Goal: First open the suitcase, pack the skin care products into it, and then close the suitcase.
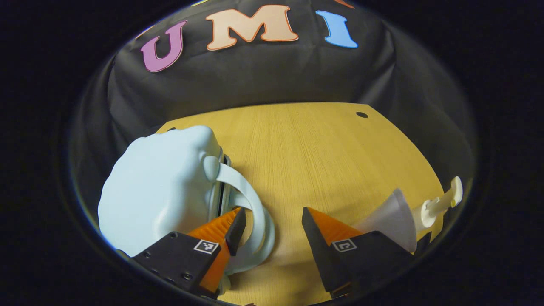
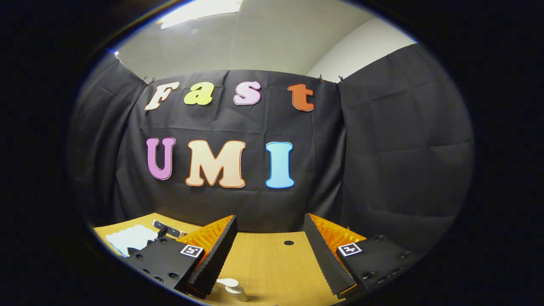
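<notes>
The left hand-held gripper (image 1: 270, 231) stands wide, one finger hooked inside the handle (image 1: 250, 199) of the pale blue suitcase (image 1: 157, 191), closed on the surface (image 1: 306, 144). Step: opening. Next, close on the handle. The right hand-held gripper (image 2: 268, 250), also wide, hovers above a pump bottle (image 2: 231, 289).

suitcase (image 1: 157, 191): 1 | pump bottle (image 1: 408, 214): 1, possibly same in right gripper view | table (image 1: 314, 148): 1

Dim booth, ceiling light (image 2: 199, 9) overhead, soft shadows on table (image 1: 323, 144), edges perhaps blurred by fisheye.
</notes>
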Motion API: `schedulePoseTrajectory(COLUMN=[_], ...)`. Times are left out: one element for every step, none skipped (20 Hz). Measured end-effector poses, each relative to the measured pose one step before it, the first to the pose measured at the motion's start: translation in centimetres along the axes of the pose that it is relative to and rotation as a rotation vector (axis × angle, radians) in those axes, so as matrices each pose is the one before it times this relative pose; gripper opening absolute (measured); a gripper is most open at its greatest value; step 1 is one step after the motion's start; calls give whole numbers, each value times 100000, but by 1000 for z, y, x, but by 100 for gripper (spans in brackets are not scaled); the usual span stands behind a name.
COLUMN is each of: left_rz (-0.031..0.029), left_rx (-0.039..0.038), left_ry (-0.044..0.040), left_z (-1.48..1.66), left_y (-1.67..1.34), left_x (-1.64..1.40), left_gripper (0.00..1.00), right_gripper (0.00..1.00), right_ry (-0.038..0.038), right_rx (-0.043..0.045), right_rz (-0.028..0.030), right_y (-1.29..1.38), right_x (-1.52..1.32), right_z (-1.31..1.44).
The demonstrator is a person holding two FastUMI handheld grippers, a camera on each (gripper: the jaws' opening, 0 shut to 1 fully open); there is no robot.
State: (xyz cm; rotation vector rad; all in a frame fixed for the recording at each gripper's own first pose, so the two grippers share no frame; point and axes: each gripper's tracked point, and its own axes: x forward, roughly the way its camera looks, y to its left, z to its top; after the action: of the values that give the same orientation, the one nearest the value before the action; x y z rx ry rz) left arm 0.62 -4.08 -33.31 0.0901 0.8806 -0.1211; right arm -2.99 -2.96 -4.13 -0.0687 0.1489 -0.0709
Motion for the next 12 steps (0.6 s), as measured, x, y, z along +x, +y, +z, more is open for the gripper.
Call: schedulePoseTrajectory(left_rz=[311, 103, -165, -1187, -1639, -968, 2242, 2058, -513, -2548, -2498, -2253], left_rx=[-330, -736, -39, -226, -625, -1222, -109, 256, -1287, -1559, -680, -789], left_ry=[1105, 1450, 1477, 1548, 755, 297, 68, 88, 502, 1421, 1396, 1288], left_z=[-91, -192, -104, -215, -11, -43, 69, -85, -59, -133, 31, -25], left_y=[63, 67, 50, -168, -235, -70, 640, 773, 208, -218, 2, -97], left_x=[345, 370, 290, 281, 103, 124, 45, 141, 72, -11, -117, -55], left_gripper=[81, 80, 78, 75, 73, 65, 58, 41, 27, 11, 11, 8], right_gripper=[99, 99, 99, 99, 99, 99, 99, 98, 98, 99, 99, 99], right_ry=[67, 177, 155, -8, -149, -102, -105, -63, 13, 88, 72, -103], right_rx=[-122, 43, 132, 104, 75, -16, 7, 177, 212, 105, 66, 185], right_rz=[-55, -62, -194, -209, -300, -191, -325, -206, -56, 207, 290, 274], right_y=[-24, -48, -113, -85, -198, -99, -169, -74, -44, 44, 91, 71], right_x=[-71, -88, 6, -19, -126, -38, -16, -4, -65, 4, 6, 45], right_z=[-119, -77, -128, -18, -37, 48, -56, -45, -75, -103, -115, -23])
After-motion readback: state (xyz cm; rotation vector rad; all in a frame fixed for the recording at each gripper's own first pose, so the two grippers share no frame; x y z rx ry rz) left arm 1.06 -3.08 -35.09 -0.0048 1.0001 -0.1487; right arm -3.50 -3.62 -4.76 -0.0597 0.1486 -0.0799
